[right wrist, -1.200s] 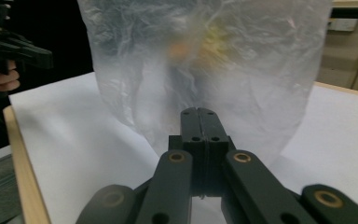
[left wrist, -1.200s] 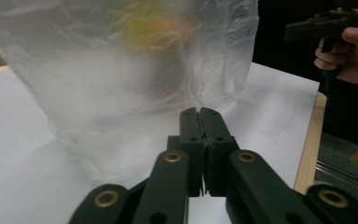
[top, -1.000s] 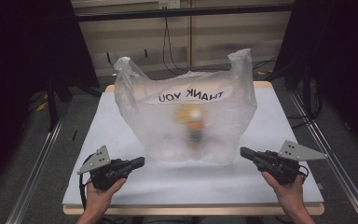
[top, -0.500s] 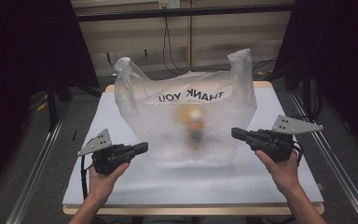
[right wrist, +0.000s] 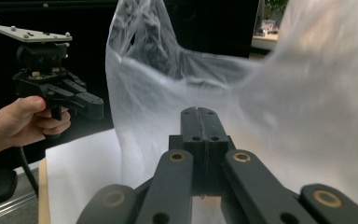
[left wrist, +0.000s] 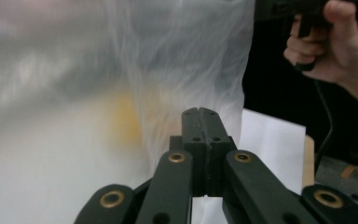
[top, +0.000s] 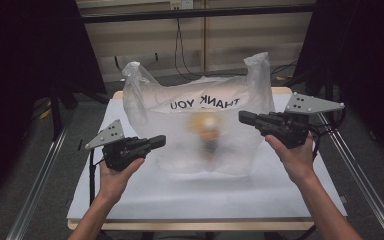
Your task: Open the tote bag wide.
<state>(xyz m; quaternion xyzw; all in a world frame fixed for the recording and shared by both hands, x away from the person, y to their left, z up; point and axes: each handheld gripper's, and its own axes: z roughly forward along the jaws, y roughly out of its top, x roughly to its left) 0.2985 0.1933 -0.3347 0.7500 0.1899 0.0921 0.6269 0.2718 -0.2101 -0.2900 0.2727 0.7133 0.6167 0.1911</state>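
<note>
plastic bag (top: 200, 125) mid-frame, untouched
left gripper (top: 152, 143) and right gripper (top: 247, 118) both clamped shut, empty; raised since a second ago, closing on bag sides.

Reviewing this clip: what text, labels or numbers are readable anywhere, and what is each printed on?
"THANK YOU": black print on the plastic bag, seen in the high view through the film from behind, so the letters read mirrored.
Yellow thing inside the bag: too blurred to read any marking.
Grey plates on the left gripper and right gripper: holes, no lettering that I can make out.
No other text in the gripper views.
</note>
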